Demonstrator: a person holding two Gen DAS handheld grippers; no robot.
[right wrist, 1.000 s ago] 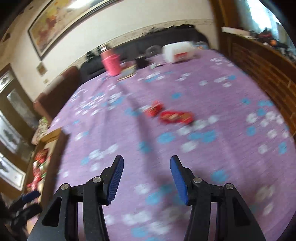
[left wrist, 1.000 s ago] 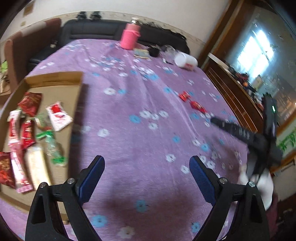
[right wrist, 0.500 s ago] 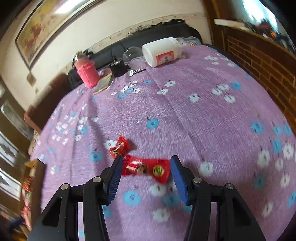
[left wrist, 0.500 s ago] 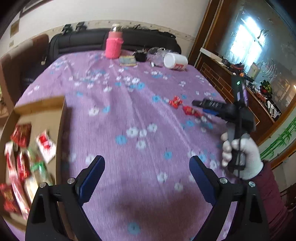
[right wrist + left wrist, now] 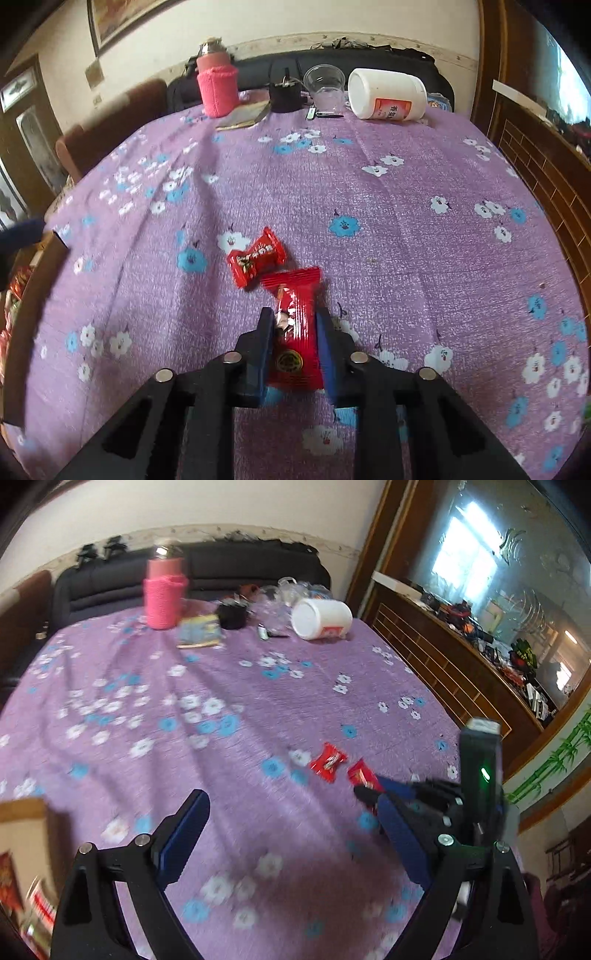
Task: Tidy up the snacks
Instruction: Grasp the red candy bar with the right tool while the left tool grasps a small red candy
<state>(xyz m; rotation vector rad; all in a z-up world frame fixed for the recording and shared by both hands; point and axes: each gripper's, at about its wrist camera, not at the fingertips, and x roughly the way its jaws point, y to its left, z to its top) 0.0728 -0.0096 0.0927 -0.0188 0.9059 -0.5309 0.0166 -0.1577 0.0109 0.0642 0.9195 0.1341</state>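
My right gripper (image 5: 293,325) is shut on a long red snack packet (image 5: 295,332) that lies on the purple flowered tablecloth (image 5: 369,221). A small red candy (image 5: 256,257) lies just beyond it, to the left. In the left wrist view the same candy (image 5: 328,761) and long packet (image 5: 364,774) lie at the right, with the right gripper (image 5: 373,794) on the packet. My left gripper (image 5: 295,834) is open and empty above the cloth. The cardboard box (image 5: 22,827) with snacks shows at the lower left.
At the table's far edge stand a pink-sleeved bottle (image 5: 216,83), a booklet (image 5: 243,116), a black pot (image 5: 283,96), a clear cup (image 5: 325,85) and a white jar on its side (image 5: 386,94). The box edge (image 5: 33,280) is at the left. A wooden cabinet (image 5: 443,672) runs along the right.
My right gripper has moved forward over the long red packet and closed on it. My left gripper has swung right, so the box has slid to the frame's left edge.
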